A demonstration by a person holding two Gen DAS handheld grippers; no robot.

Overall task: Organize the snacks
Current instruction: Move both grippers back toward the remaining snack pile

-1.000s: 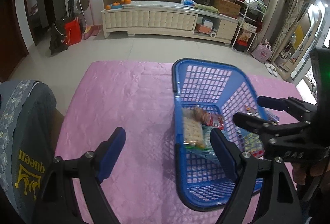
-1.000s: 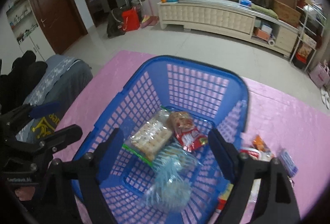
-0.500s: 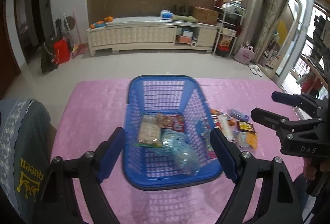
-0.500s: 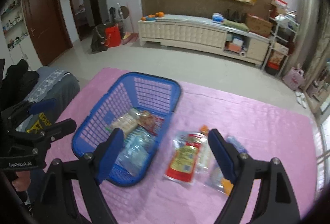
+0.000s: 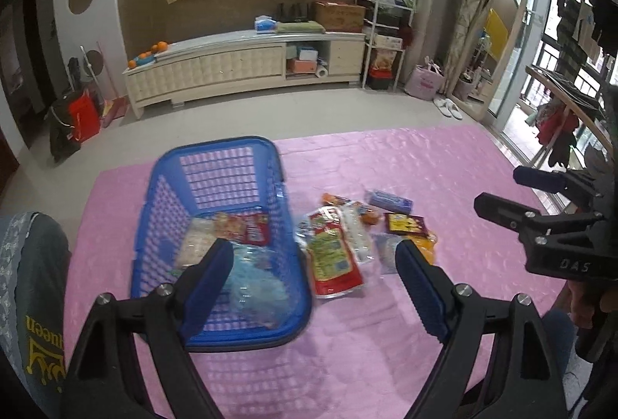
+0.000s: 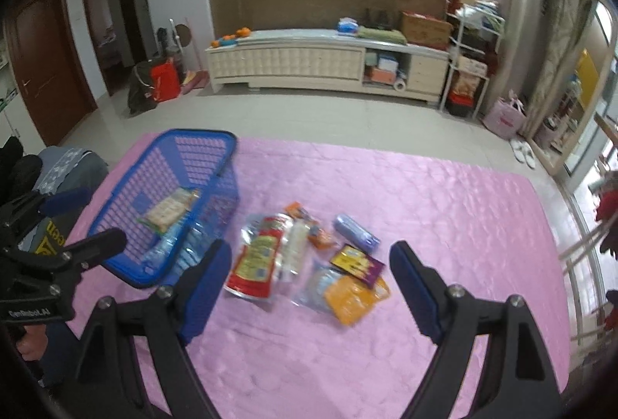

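Observation:
A blue plastic basket [image 5: 220,143] stands on the left of the pink tablecloth. It holds a cracker pack [image 5: 195,245], a red packet [image 5: 247,226] and a clear bluish bag [image 5: 255,289]. Several loose snacks lie to its right: a red and green pouch [image 6: 257,260], a purple roll [image 6: 355,229], a dark packet [image 6: 357,262] and an orange packet [image 6: 349,297]. My left gripper [image 5: 314,253] hovers open over the basket's right wall and the pouch [image 5: 334,256]. My right gripper [image 6: 311,253] hangs open and empty above the loose pile. Each gripper shows in the other's view: right gripper [image 5: 498,187], left gripper [image 6: 100,216].
The pink cloth [image 6: 425,206] covers the whole table, with bare cloth right of and in front of the snacks. A chair back with a grey cover [image 5: 31,264] stands at the table's left side. Tiled floor and a long white cabinet [image 6: 309,60] lie beyond the far edge.
Both grippers have drawn back and up from over the basket and shifted right, so the loose snacks beside the basket have come into view. Both stay open and empty.

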